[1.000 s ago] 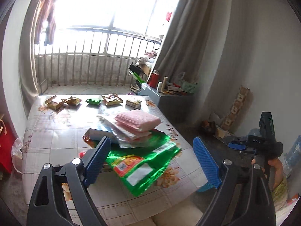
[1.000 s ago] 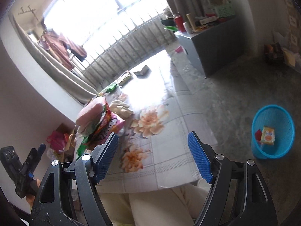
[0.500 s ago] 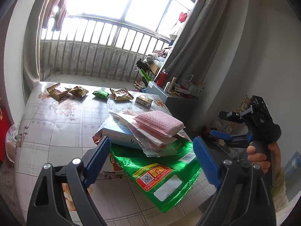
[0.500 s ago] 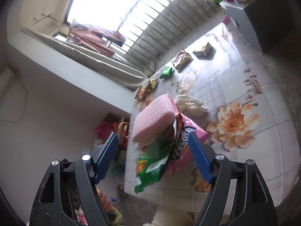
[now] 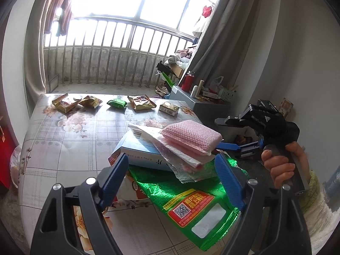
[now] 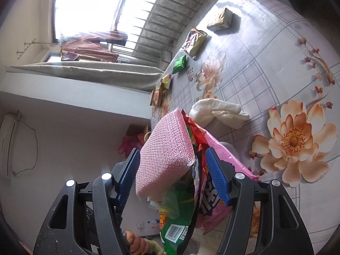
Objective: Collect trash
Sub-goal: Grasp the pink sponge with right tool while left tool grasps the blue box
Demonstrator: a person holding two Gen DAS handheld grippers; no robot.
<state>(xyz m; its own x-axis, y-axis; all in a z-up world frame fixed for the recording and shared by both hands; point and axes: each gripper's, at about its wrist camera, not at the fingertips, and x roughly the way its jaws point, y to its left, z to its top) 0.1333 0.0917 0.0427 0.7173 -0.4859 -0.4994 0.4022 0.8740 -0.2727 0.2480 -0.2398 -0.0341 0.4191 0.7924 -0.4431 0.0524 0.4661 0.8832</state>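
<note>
A pile of trash lies at the table's near right corner: a pink bubble-wrap pad [image 5: 192, 135] on crumpled plastic wrappers [image 5: 182, 159], a light blue box [image 5: 138, 148] and a green foil bag [image 5: 191, 199]. My left gripper [image 5: 172, 179] is open just in front of the pile, touching nothing. My right gripper [image 6: 174, 176] is open, turned sideways, with its blue pads on either side of the pink pad [image 6: 165, 155] and the wrappers under it [image 6: 199, 182]; it also shows in the left wrist view [image 5: 244, 133].
Several small snack packets [image 5: 65, 104] and a small box [image 5: 169, 108] lie in a row along the table's far edge. A white cloth [image 6: 216, 110] lies beside the pile. A grey cabinet [image 5: 199, 104] with bottles stands at the right, by the curtain.
My right gripper has moved in onto the pile and now straddles the pink pad. My left gripper has come closer to the pile and a little lower.
</note>
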